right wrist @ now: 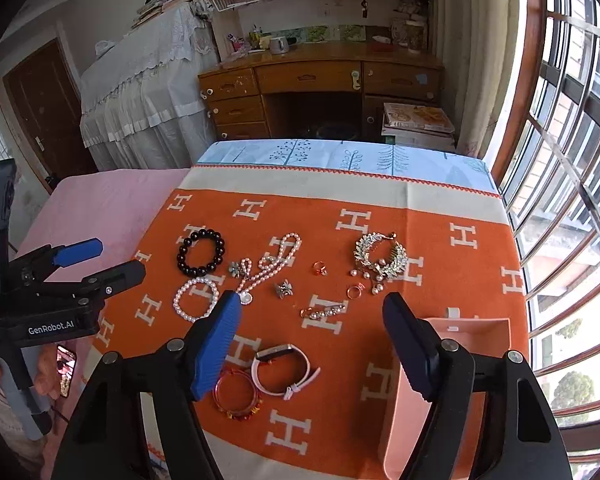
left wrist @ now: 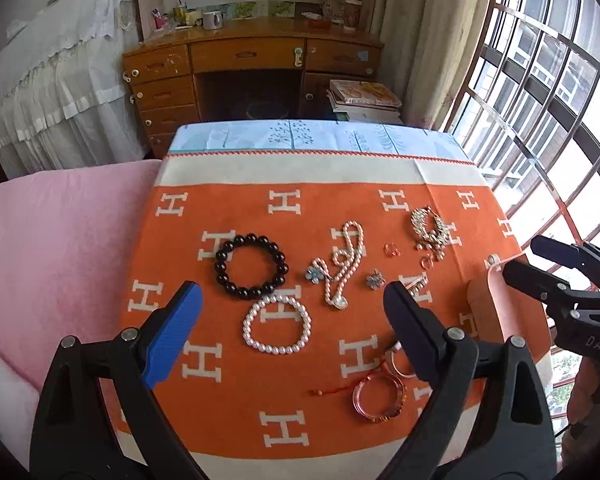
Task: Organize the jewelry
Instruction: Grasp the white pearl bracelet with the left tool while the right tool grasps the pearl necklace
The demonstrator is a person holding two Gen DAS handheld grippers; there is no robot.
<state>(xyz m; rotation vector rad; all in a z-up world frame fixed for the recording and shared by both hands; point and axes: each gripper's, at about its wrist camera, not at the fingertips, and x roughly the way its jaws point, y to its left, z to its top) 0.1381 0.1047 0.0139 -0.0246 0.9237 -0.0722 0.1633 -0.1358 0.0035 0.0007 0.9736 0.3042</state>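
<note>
Jewelry lies spread on an orange cloth (left wrist: 308,208) (right wrist: 380,208): a black bead bracelet (left wrist: 251,266) (right wrist: 201,256), a white pearl bracelet (left wrist: 277,324) (right wrist: 195,299), a pink pearl necklace (left wrist: 343,266) (right wrist: 270,268), a gold leaf brooch (left wrist: 430,230) (right wrist: 380,258), small rings (left wrist: 391,250) (right wrist: 320,268), red bangles (left wrist: 378,398) (right wrist: 236,396) and a white watch (right wrist: 284,372). A pink tray (right wrist: 420,384) (left wrist: 496,304) sits at the right. My left gripper (left wrist: 292,312) (right wrist: 100,260) is open above the pearl bracelet. My right gripper (right wrist: 312,336) (left wrist: 540,256) is open beside the tray.
The cloth covers a small table next to a pink bed (left wrist: 60,248). A wooden desk (left wrist: 252,76) stands behind. A barred window (left wrist: 548,92) runs along the right side.
</note>
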